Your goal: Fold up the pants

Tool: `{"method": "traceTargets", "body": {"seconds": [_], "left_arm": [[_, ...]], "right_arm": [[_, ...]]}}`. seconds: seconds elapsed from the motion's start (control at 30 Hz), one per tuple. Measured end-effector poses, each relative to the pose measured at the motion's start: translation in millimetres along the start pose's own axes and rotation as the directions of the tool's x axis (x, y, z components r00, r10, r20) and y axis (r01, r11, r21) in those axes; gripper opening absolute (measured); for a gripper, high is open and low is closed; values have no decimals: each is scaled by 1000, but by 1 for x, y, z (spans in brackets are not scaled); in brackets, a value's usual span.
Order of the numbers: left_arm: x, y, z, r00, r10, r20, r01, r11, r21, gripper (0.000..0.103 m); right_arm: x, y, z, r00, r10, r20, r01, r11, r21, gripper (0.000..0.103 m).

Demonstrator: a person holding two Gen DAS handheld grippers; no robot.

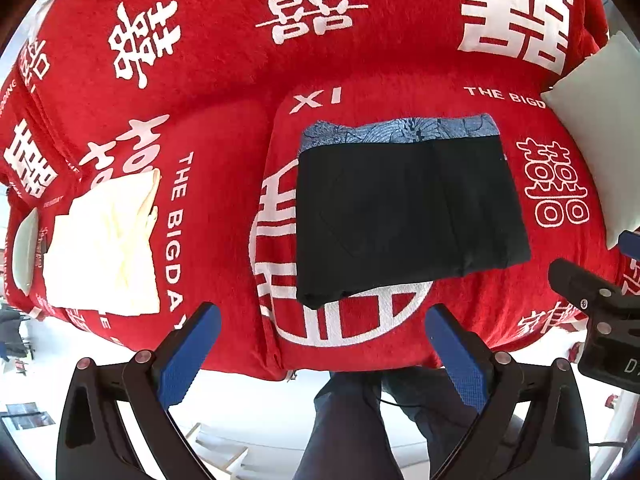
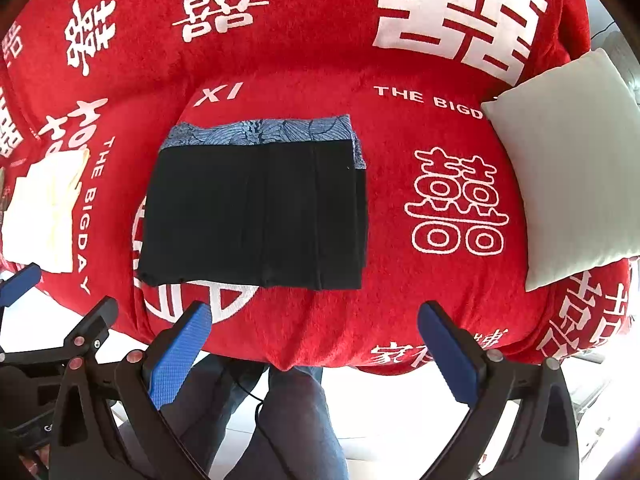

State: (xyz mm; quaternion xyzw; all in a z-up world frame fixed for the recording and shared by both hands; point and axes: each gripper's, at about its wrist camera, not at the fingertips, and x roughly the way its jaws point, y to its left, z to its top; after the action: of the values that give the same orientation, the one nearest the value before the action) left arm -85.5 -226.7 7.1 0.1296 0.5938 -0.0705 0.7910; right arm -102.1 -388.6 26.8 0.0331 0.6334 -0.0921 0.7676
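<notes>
Under the black pants ahead of my left claw lies a blue patterned garment, and I see only its far strip; the rest is covered, so I cannot tell what it is. The pants also hide the middle of the white round print on the red blanket. Far to my left a pale flat thing sits beside the cream folded cloth, squeezed at the rim, too warped to name. My right claw shows the white cushion on its right, partly cut by the frame. Small white text near the blanket's front edge is unreadable. My own legs run out of frame below.
</notes>
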Motion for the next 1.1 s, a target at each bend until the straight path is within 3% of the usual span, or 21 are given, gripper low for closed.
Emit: {"method": "traceTargets", "body": {"seconds": [1.1], "left_arm": [[-6,-7,-1,1000,-1,8,0,1000,9,103]], "right_arm": [[-4,0,-1,1000,11,13,-11,1000,-11,103]]}}
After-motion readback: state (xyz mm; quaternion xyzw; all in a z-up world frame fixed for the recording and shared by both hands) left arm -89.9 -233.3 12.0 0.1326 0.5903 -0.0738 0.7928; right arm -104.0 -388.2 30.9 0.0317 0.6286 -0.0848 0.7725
